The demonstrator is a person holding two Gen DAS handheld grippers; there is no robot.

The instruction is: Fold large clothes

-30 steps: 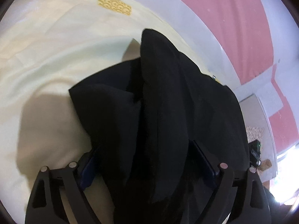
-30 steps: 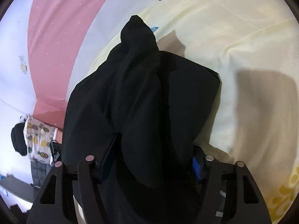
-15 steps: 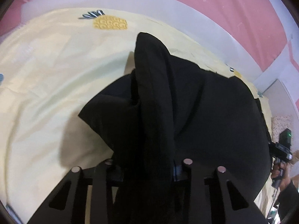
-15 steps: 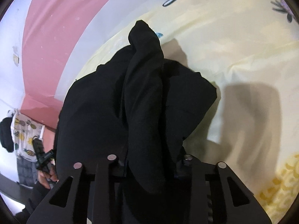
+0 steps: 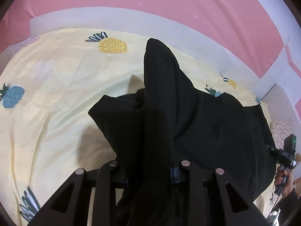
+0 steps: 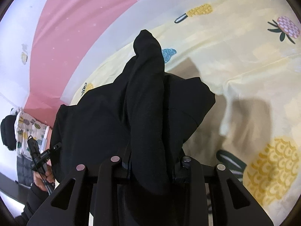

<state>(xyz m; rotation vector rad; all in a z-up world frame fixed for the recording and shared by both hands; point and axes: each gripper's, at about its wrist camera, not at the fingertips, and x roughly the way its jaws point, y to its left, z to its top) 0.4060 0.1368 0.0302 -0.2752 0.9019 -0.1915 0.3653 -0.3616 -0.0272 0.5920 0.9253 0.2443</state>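
Since the earlier frames both pairs of jaws have just been closing, and each now pinches a bunched fold of the black garment (image 5: 197,124), which has been drawn up off the pineapple-print bed sheet (image 5: 56,98). Left gripper (image 5: 150,177): fingers narrow, clamped on a ridge of cloth that stands up ahead of them, the rest draping rightward toward the other hand (image 5: 282,177) at the frame edge, over the sheet with the pink wall (image 5: 169,1) behind. Right gripper (image 6: 150,171): fingers likewise narrow and clamped on a second upright ridge of the same garment, cloth hanging to its left, sheet lying to its right.
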